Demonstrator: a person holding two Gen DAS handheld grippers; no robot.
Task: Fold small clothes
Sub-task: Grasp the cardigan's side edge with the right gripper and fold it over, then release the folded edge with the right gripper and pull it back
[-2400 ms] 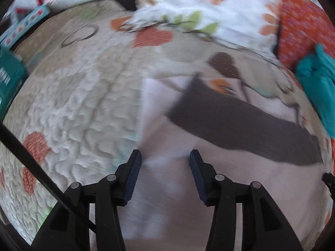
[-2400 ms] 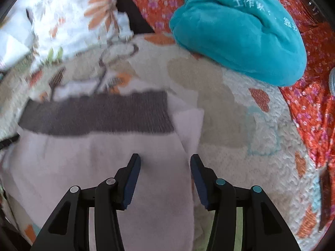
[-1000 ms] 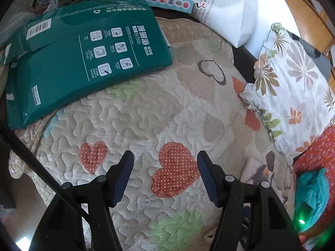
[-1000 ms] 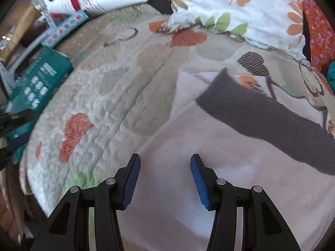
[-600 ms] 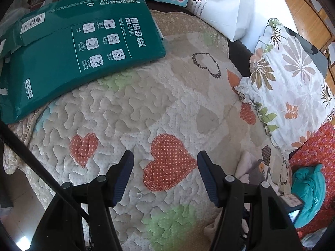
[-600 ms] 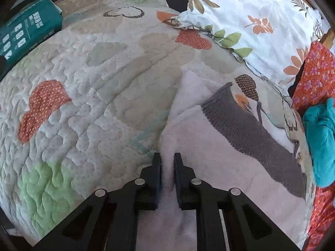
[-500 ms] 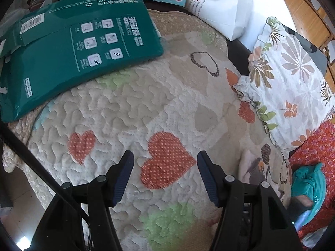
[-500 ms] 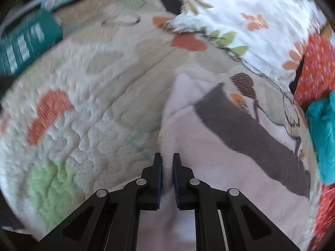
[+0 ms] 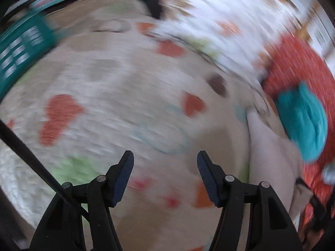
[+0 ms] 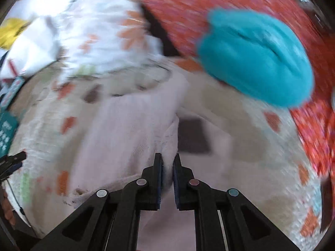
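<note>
A pale pink garment (image 10: 129, 125) with a dark grey band (image 10: 191, 135) lies on the quilt. My right gripper (image 10: 167, 163) is shut on a fold of its edge, and the lifted cloth drapes over the rest, hiding most of the band. In the left wrist view the same garment (image 9: 270, 152) shows at the right, blurred. My left gripper (image 9: 165, 161) is open above bare quilt, to the left of the garment, with nothing between its fingers.
A teal cloth bundle (image 10: 257, 56) rests on an orange-red floral cushion (image 10: 314, 115) at the right. A white leaf-print pillow (image 10: 100, 31) lies at the back. A green packet (image 9: 18, 50) sits at the far left of the heart-patterned quilt (image 9: 117, 96).
My right gripper shut on the garment's left edge and carried it up and to the right, folding the cloth over. My left gripper swung right, staying open.
</note>
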